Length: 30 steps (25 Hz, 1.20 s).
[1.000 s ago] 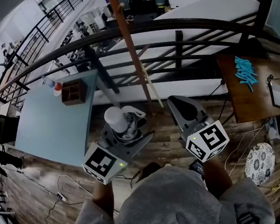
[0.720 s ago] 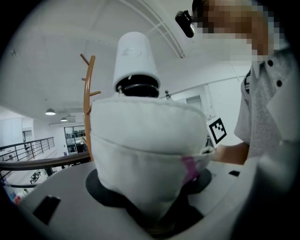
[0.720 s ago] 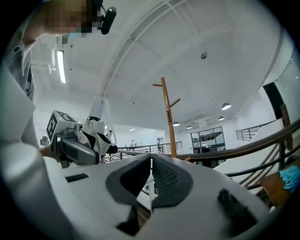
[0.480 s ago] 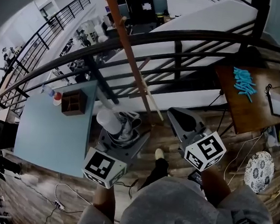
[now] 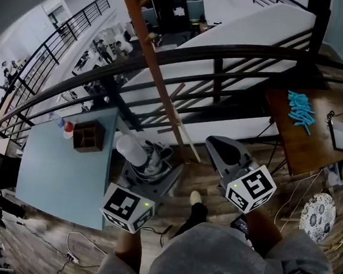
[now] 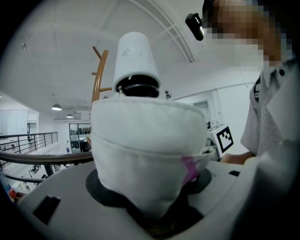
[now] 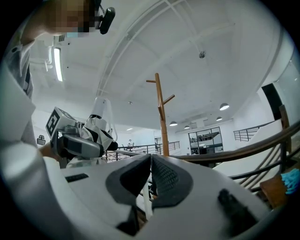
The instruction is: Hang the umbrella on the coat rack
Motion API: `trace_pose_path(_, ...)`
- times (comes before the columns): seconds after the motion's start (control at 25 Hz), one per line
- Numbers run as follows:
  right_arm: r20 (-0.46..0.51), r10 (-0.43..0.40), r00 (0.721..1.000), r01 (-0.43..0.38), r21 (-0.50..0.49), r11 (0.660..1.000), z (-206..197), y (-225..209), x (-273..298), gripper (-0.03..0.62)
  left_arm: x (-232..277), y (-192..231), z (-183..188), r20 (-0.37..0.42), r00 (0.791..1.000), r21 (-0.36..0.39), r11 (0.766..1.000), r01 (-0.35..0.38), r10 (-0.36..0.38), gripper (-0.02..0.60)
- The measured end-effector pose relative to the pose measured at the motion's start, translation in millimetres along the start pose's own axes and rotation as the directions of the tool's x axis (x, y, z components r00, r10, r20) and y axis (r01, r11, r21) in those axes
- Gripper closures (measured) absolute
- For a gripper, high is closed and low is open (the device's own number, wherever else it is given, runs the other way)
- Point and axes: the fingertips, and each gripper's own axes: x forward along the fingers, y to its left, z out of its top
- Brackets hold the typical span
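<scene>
A folded white umbrella (image 5: 148, 159) with a white cylinder handle (image 5: 131, 150) stands upright in my left gripper (image 5: 151, 166), which is shut on it. In the left gripper view the umbrella's fabric (image 6: 149, 150) fills the middle and hides the jaws, with the handle (image 6: 137, 61) on top. The wooden coat rack (image 5: 155, 79) rises just beyond, its foot by the railing; it also shows as a rack (image 6: 97, 79) behind the umbrella and as a rack (image 7: 161, 117) ahead of my right gripper (image 7: 151, 166). My right gripper (image 5: 222, 146) is shut and holds nothing.
A black curved railing (image 5: 237, 50) runs across ahead. A light blue table (image 5: 62, 172) with a brown wooden box (image 5: 89, 136) stands at left. A brown table (image 5: 313, 139) with blue pieces (image 5: 301, 108) is at right; a patterned plate (image 5: 318, 210) and cables lie on the wood floor.
The person has stepped forward, a foot now showing between the grippers. Both grippers have drifted a little toward the railing and rack; the umbrella stays held.
</scene>
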Motion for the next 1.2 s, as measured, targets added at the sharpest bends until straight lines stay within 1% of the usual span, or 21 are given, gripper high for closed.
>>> trace_pose_path(0.24, 0.001, 0.006, 1.000, -0.006, -0.008, 1.000, 4, -27, 34, 0.565, 32, 32, 10, 0.011, 1.000, -0.006, 1.000, 0.002, -0.002, 0.286)
trace_pose_path(0.48, 0.027, 0.022, 0.999, -0.021, -0.034, 0.999, 20, -49, 69, 0.565, 61, 66, 34, 0.044, 0.999, 0.006, 1.000, 0.000, 0.000, 0.287)
trace_pose_path(0.64, 0.027, 0.021, 0.999, -0.020, -0.037, 0.999, 26, -64, 82, 0.565, 79, 80, 61, 0.072, 0.997, 0.020, 1.000, 0.003, -0.005, 0.286)
trace_pose_path(0.76, 0.034, 0.021, 0.999, -0.020, -0.036, 0.999, 32, -72, 91, 0.565, 88, 86, 80, 0.079, 0.997, 0.051, 0.999, 0.017, -0.021, 0.287)
trace_pose_path(0.84, 0.045, 0.022, 0.999, -0.020, -0.034, 0.999, 35, -75, 99, 0.565, 90, 89, 94, 0.092, 0.995, 0.072, 0.997, 0.041, -0.048, 0.286)
trace_pose_path(1.0, 0.060, 0.022, 0.998, -0.020, -0.037, 0.999, 39, -81, 113, 0.565, 96, 95, 126, 0.144, 0.984, 0.087, 0.992, 0.096, -0.108, 0.287)
trace_pose_path(1.08, 0.064, 0.025, 0.998, -0.023, -0.042, 0.999, 40, -83, 119, 0.565, 100, 101, 137, 0.155, 0.981, 0.099, 0.990, 0.099, -0.114, 0.286)
trace_pose_path(1.2, 0.078, 0.020, 0.997, -0.017, -0.042, 0.999, 45, -87, 127, 0.565, 107, 114, 148, 0.160, 0.982, 0.115, 0.990, 0.083, -0.101, 0.287)
